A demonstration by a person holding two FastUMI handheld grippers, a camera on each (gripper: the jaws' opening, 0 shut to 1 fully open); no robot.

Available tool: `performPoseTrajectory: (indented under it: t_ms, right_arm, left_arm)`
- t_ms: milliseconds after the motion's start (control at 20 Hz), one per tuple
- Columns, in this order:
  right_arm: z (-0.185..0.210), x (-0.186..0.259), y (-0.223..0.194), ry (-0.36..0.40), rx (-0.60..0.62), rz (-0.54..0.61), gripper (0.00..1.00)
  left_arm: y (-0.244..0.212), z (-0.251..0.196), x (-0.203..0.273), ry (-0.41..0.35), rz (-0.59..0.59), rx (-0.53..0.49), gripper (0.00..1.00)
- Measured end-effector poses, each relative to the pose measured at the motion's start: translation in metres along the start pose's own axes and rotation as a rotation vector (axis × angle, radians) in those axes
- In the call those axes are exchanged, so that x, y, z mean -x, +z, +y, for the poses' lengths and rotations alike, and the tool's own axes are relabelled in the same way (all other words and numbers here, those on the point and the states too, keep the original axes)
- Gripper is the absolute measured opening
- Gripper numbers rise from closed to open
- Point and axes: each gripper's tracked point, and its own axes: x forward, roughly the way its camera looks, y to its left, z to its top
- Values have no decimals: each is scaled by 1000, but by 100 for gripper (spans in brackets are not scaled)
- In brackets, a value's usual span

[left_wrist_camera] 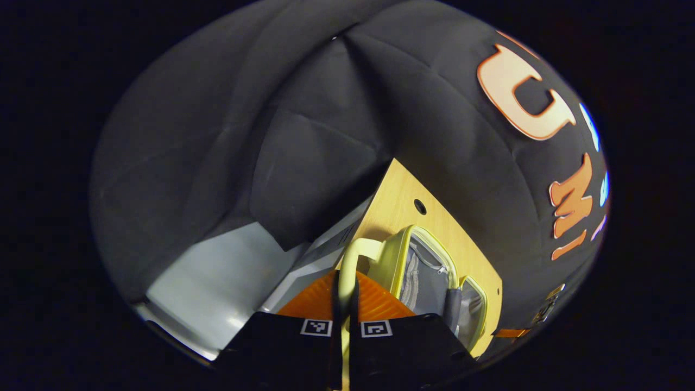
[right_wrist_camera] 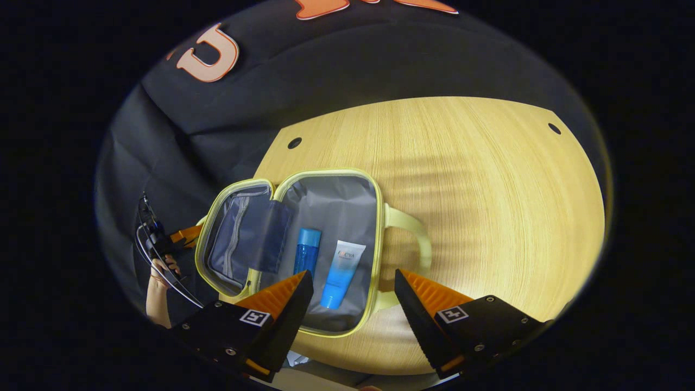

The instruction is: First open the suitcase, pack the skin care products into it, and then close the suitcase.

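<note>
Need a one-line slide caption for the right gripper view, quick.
Open right gripper above the unzipped yellow case on the wooden table, blue bottle and tube inside.

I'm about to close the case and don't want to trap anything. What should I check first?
1. Bottle inside case: ok.
2. Tube lying inside beside it: ok.
3. Left tongs shut on handle: ok.
4. Right tongs open, holding nothing: ok.
5. Lid fully open, nothing on it: ok.
6. Zip free all round: cannot tell.
</note>
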Motion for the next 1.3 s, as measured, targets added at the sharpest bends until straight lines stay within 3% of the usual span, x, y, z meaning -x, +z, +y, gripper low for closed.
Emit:
performPoseTrajectory:
  t_ms: [350, 600, 900, 1300]
  right_arm:
    - [-18, 33, 34, 55, 0, -83, 96]
    - [-79, 75, 73, -20, 120, -228, 96]
    - [-163, 152, 112, -119, 166, -419, 96]
    - [-262, 216, 117, -234, 144, -554, 95]
  left_arm:
    - [20, -86, 82, 61, -73, -115, 3]
    - [14, -181, 125, 115, -125, -281, 5]
    - [-14, -276, 136, 256, -166, -487, 5]
    - [-91, -404, 94, 206, -138, -675, 5]
